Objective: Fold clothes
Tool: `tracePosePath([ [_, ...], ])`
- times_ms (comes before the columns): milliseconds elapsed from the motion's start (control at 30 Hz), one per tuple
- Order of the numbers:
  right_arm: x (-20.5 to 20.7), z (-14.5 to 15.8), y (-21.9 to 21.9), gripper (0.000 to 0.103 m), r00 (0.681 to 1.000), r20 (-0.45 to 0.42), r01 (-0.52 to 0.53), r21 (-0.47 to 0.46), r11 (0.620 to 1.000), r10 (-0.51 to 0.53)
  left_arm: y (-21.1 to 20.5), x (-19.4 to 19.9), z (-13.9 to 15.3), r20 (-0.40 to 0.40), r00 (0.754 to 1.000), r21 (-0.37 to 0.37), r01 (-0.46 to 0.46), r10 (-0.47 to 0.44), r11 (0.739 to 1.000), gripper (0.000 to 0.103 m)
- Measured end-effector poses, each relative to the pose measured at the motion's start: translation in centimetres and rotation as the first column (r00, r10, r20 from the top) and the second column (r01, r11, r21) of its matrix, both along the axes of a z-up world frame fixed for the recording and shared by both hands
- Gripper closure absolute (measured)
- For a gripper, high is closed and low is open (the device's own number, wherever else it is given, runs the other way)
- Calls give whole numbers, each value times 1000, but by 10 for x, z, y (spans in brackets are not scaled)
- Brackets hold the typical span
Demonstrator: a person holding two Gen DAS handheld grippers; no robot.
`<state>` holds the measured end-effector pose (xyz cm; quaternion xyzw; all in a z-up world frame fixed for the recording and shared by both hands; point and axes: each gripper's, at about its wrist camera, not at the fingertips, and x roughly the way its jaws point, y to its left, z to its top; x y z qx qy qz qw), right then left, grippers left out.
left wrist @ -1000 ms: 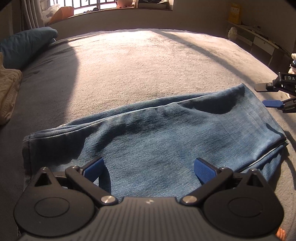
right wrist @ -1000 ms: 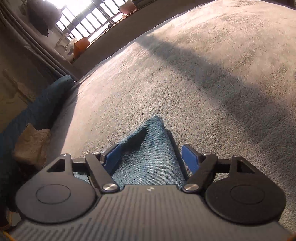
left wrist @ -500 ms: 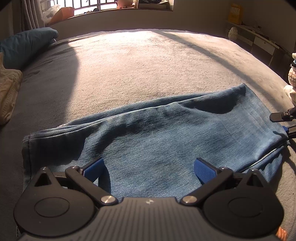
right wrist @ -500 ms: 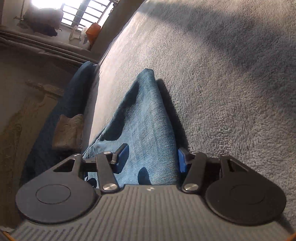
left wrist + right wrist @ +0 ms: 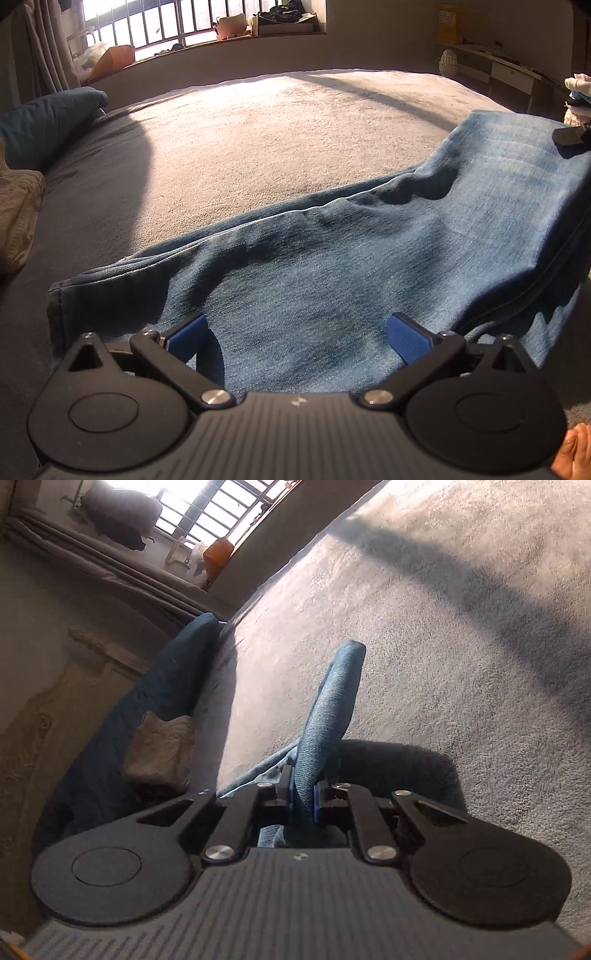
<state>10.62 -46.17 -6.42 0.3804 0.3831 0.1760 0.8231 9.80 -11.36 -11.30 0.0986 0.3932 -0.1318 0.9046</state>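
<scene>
The right gripper (image 5: 303, 799) is closing, its pads pinching the jeans (image 5: 332, 280) lying across the grey bed (image 5: 258, 147). The left gripper (image 5: 297, 332) hangs spread above the denim, touching nothing. A blue pillow (image 5: 44, 122) and beige knit (image 5: 16, 218) sit well aside.

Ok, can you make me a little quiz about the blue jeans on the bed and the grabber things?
1. True or false: the left gripper is squeezing the jeans.
2. Which gripper has denim between its pads? A) left B) right C) neither
3. Fill in: the cream knitted cloth lies next to a dark blue ____.

Key
1. False. Its blue pads stand wide apart above the jeans.
2. B. The right gripper is closing on a bunched fold of the jeans, and that end is raised off the grey bedcover.
3. Pillow, at the bed's left edge in the left wrist view.
</scene>
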Motion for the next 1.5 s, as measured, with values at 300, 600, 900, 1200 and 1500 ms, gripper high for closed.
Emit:
tracePosePath([
  [300, -1, 47, 43, 95, 986, 126, -118, 24, 993, 114, 20, -6, 29, 95, 995, -71, 39, -33, 997, 0],
  [600, -12, 59, 58, 95, 975, 175, -146, 60, 988, 133, -33, 54, 5, 64, 991, 93, 114, -120, 989, 0],
  [900, -19, 48, 60, 95, 980, 152, -149, 121, 981, 130, -11, 86, 13, -14, 999, -32, -32, 32, 999, 1],
  [1200, -15, 42, 63, 95, 982, 145, -141, 122, 982, 123, 11, 105, 8, -104, 992, -154, -93, 77, 984, 1],
  [1500, -18, 41, 66, 95, 984, 143, -129, 138, 982, 109, -12, 28, 11, -3, 990, -15, 140, -140, 990, 0],
])
